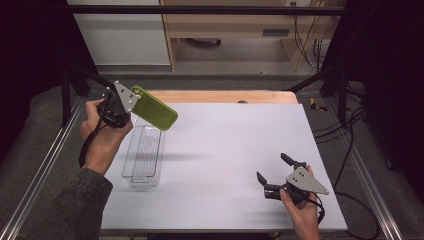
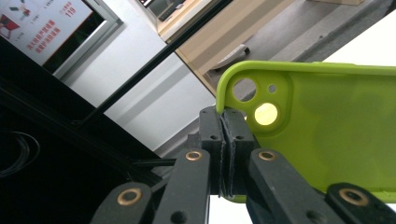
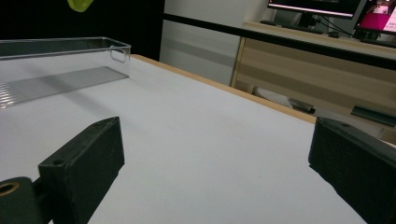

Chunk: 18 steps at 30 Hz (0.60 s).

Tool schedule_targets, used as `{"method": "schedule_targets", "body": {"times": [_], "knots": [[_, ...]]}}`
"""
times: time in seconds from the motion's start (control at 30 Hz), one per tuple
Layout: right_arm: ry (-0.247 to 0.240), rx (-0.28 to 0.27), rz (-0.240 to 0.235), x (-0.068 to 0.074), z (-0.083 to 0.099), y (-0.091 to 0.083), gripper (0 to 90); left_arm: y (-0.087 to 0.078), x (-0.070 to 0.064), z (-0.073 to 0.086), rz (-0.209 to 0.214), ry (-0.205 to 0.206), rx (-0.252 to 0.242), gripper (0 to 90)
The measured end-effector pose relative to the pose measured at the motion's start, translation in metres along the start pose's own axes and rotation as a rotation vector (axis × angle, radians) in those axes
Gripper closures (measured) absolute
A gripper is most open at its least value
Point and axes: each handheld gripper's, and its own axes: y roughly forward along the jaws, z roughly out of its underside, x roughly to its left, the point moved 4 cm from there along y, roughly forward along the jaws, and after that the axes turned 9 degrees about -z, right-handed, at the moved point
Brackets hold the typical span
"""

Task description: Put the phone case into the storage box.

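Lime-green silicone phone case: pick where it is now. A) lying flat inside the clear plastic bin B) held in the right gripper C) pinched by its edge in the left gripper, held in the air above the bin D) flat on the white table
C: the left gripper has its jaws shut on the edge of the lime-green silicone phone case, held above the clear plastic bin.

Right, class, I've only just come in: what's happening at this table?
A person is working with a gripper in each hand. The left gripper has its jaws shut on the edge of a green phone case, holding it in the air above a clear plastic tray on the white table. The right gripper hovers open near the table's right side, holding nothing.
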Motion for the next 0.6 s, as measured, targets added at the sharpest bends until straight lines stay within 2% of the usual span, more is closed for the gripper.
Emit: {"method": "schedule_targets", "body": {"times": [0.07, 0.37, 0.5, 0.57, 0.6], "knots": [[0.003, 0.000, -0.001, -0.0004, 0.0012, -0.0007, 3.7, 0.0016, 0.0019, 0.0015, -0.004, 0.003, 0.004, 87.7], [0.024, -0.021, 0.008, -0.0040, 0.0016, -0.0042, 3.7, 0.0042, 0.0084, 0.0055, -0.051, 0.070, -0.008, 87.7], [0.037, -0.036, 0.014, -0.0064, 0.0023, -0.0054, 3.1, 0.0061, 0.0102, 0.0072, -0.065, 0.084, -0.013, 87.7], [0.044, -0.044, 0.016, -0.0076, 0.0028, -0.0066, 3.1, 0.0083, 0.0101, 0.0096, -0.081, 0.118, -0.015, 87.7], [0.044, -0.044, 0.016, -0.0076, 0.0028, -0.0066, 3.1, 0.0083, 0.0101, 0.0096, -0.081, 0.118, -0.015, 87.7]]}}
